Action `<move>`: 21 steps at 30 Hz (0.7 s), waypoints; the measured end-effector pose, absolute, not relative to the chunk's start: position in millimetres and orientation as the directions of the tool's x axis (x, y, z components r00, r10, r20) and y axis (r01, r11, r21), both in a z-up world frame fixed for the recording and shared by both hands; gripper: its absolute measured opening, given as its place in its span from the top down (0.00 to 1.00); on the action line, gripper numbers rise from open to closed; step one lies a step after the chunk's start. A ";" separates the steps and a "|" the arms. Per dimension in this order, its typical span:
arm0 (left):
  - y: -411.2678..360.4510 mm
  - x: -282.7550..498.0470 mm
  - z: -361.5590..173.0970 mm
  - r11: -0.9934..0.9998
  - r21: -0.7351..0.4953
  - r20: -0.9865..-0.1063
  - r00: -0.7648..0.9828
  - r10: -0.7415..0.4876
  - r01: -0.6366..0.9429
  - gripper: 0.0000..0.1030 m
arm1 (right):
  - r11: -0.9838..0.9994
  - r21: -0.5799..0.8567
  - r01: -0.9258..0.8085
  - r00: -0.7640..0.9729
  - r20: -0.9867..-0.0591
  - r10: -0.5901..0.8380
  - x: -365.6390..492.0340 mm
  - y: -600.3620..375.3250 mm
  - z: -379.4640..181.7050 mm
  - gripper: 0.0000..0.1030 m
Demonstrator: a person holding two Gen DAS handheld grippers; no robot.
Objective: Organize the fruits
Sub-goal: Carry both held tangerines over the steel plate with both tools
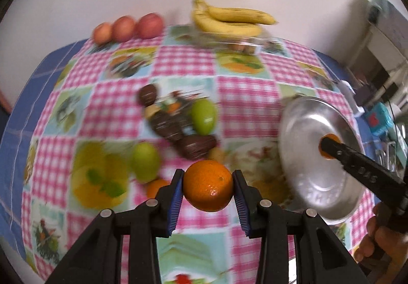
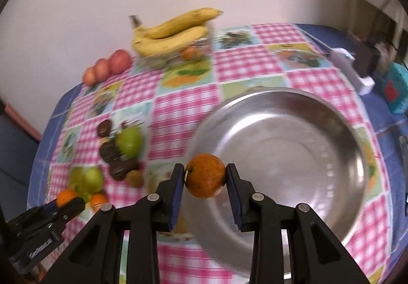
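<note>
My left gripper (image 1: pixel 207 185) is shut on an orange (image 1: pixel 207 185) and holds it above the checked tablecloth. My right gripper (image 2: pixel 205 177) is shut on a second orange (image 2: pixel 205 175) at the left rim of the steel bowl (image 2: pixel 293 115). In the left wrist view the right gripper (image 1: pixel 329 147) holds its orange (image 1: pixel 331 136) over the bowl (image 1: pixel 306 115). In the right wrist view the left gripper (image 2: pixel 68 203) shows with its orange (image 2: pixel 65 196). A third orange (image 1: pixel 155 187) lies on the cloth beside two green fruits (image 1: pixel 145 161) (image 1: pixel 204 113).
Several dark brown fruits (image 1: pixel 196 147) lie mid-table. Three red apples (image 1: pixel 150 25) sit at the back left. Bananas (image 1: pixel 229 18) rest on a clear tray (image 1: pixel 239 43) at the back. A white object (image 2: pixel 352 69) and a teal box (image 2: pixel 394 87) stand on the right.
</note>
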State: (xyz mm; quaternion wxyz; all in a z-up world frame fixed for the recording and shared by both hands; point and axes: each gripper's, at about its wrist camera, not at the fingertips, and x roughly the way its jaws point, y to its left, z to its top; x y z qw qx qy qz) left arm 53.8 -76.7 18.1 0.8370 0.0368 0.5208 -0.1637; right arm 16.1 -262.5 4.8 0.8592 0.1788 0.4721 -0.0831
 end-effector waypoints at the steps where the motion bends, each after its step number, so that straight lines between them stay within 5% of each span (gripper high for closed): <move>1: -84.8 53.4 19.1 0.938 -0.109 -0.882 0.403 -0.244 0.328 0.61 | 0.917 0.219 0.333 0.532 -0.847 0.009 15.7 -270.0 2.8 0.66; 21: -217.7 64.8 -13.6 0.837 -0.090 -0.885 0.342 -0.316 0.540 0.61 | 0.816 0.148 0.559 0.435 -0.890 -0.136 5.6 -372.8 -27.7 0.66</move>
